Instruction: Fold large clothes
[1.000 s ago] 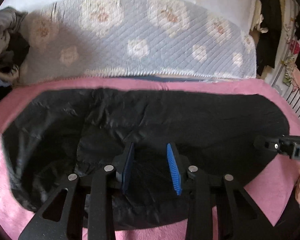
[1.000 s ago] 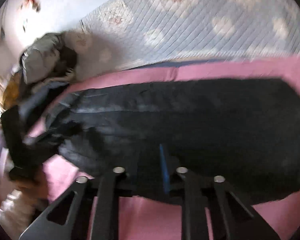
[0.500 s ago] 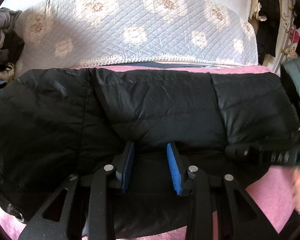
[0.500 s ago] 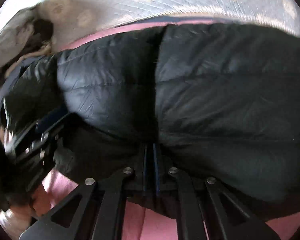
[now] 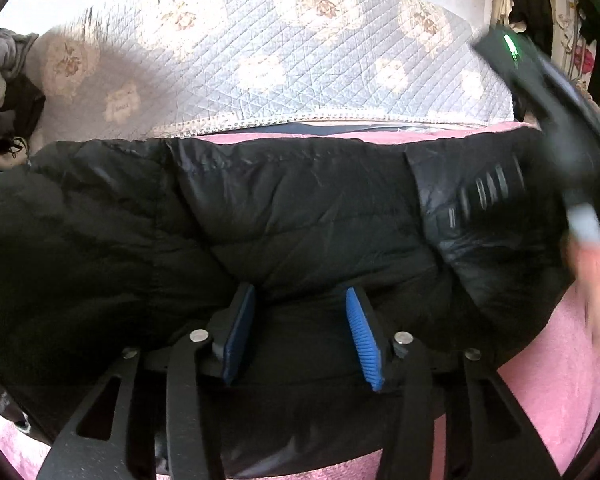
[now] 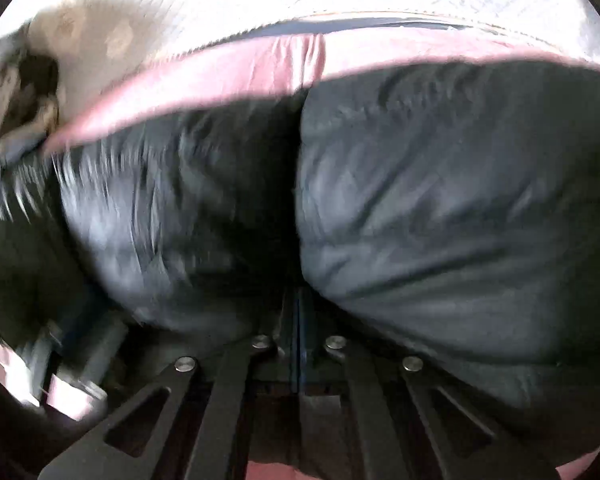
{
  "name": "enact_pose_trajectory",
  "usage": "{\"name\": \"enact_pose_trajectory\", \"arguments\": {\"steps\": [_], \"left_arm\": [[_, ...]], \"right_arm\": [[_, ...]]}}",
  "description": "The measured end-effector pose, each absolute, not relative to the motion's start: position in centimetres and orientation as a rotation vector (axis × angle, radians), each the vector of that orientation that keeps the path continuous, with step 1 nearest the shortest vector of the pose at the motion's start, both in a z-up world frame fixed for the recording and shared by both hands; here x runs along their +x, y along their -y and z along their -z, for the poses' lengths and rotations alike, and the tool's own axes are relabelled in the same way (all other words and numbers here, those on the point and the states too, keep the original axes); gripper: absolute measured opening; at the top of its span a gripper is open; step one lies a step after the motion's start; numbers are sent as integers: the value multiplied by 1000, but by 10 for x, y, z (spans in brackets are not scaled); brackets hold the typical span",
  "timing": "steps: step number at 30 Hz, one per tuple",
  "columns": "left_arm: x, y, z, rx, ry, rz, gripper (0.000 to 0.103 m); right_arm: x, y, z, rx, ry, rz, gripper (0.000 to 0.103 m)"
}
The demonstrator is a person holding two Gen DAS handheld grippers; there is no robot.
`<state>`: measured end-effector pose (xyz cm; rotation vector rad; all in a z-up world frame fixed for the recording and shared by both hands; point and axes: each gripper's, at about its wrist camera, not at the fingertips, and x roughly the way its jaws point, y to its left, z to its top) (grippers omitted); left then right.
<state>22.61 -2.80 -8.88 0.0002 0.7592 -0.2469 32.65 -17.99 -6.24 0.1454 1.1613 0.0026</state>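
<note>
Black puffer jacket (image 5: 300,220) lies folded across the pink blanket (image 5: 560,380), filling mid-frame in both views. Left gripper (image 5: 300,330): jaws spread, just been opening, blue pads clear of the jacket fabric between them. Right gripper (image 6: 299,344): jaws pressed together, just closed, pinching the jacket's near edge at lower centre. Quilted floral cover (image 5: 280,60) along the top.
</note>
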Motion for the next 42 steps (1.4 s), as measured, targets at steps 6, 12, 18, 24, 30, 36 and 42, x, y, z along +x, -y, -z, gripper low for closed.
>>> {"name": "enact_pose_trajectory", "arguments": {"steps": [6,12,18,24,30,36,42], "left_arm": [[225,26,85,-9,-753,263,47],[225,26,81,-13,-766,252,47],[228,-3,14,9,-634,260,60],[222,-58,-13,-101,-583,152,62],[236,-107,-2,-311,-710,114,62],[237,-123,3,-425,-764,133,60],[218,-106,0,-400,-758,231,60]], "right_arm": [[370,191,101,210,-1296,-46,0],[390,187,70,209,-1246,26,0],[412,166,78,90,-1220,68,0],[409,163,84,106,-1213,49,0],[303,161,30,18,-1086,-115,0],[244,177,80,42,-1177,-105,0],[227,193,73,175,-1147,-119,0]]}}
